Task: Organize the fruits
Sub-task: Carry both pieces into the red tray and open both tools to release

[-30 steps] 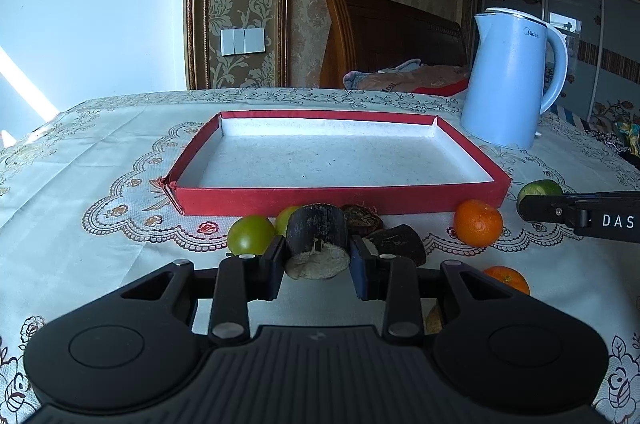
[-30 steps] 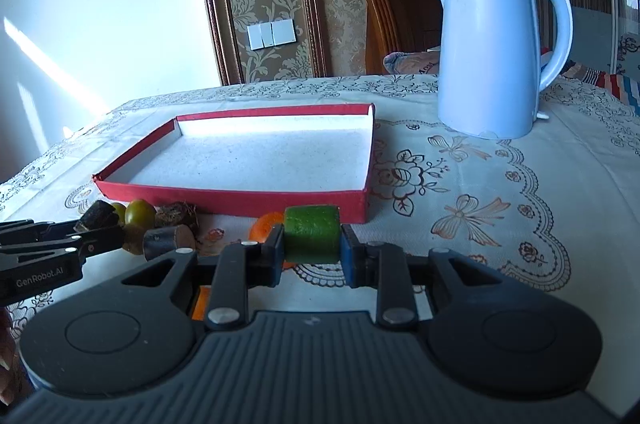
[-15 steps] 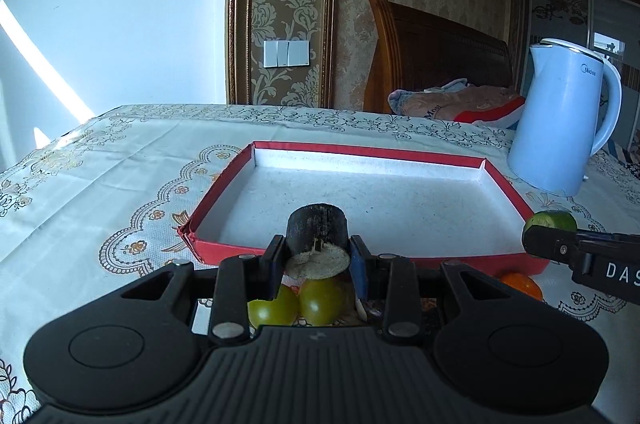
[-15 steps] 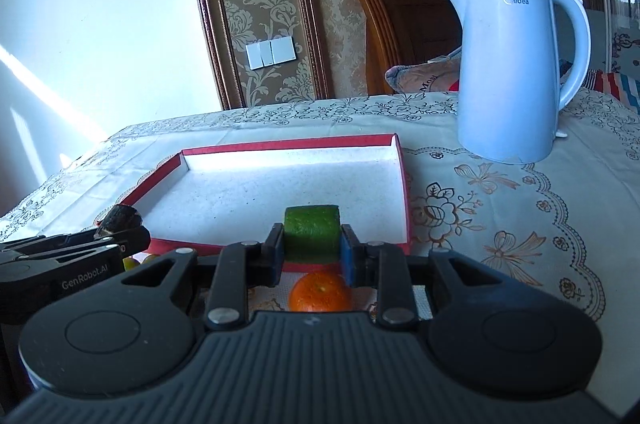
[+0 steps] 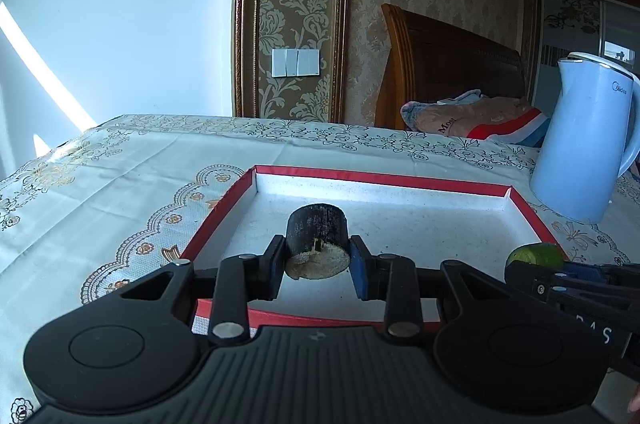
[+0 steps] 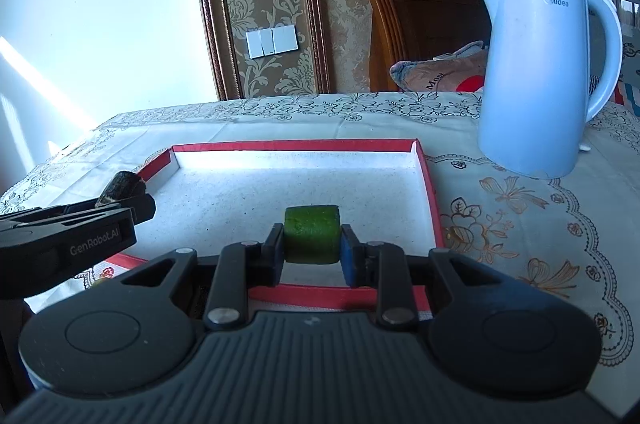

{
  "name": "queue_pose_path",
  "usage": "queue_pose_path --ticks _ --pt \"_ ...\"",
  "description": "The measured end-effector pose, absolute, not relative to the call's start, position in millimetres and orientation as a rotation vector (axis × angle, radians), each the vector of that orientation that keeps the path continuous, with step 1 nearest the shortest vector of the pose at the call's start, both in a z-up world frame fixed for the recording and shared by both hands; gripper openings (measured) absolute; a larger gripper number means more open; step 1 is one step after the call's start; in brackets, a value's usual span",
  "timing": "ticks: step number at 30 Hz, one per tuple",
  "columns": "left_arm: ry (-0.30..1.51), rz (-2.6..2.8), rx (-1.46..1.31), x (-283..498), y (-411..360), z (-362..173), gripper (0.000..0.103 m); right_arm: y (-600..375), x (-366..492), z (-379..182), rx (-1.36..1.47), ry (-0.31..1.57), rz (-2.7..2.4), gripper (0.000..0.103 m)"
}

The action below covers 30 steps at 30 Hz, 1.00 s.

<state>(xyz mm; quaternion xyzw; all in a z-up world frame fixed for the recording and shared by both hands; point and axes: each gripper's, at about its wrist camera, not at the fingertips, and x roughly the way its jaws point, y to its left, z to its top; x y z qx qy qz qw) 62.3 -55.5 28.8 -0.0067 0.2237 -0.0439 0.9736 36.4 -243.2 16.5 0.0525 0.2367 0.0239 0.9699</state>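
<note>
While both tongs (image 5: 317,258) (image 6: 312,243) hang over red tray (image 5: 529,214), left clenching dark fruit (image 5: 317,237), right clenching green fruit (image 6: 312,233), kettle (image 6: 536,80) beside

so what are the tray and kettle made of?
Tray: looks like cardboard, matte red rim, white speckled liner; thin folded walls with slit corners. Kettle: likely plastic shell, smooth pale-blue satin finish, soft highlights, metallic-looking lid ring. Can't confirm either.

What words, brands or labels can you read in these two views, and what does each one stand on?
"Midea": on the light blue kettle.
"GenRobot.AI": on the side of the left tool, in the right wrist view.
"DAS": part of a cut-off word on the right tool, in the left wrist view.
"Mos...": partly hidden, on the folded cloth.
</note>
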Motion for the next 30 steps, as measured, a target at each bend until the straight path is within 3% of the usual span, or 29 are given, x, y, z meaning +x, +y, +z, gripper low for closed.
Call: queue_pose_path --ticks 30 --pt "0.557 -0.141 0.03 92 -77 -4 0.033 -238 69 -5 0.089 0.577 0.047 0.027"
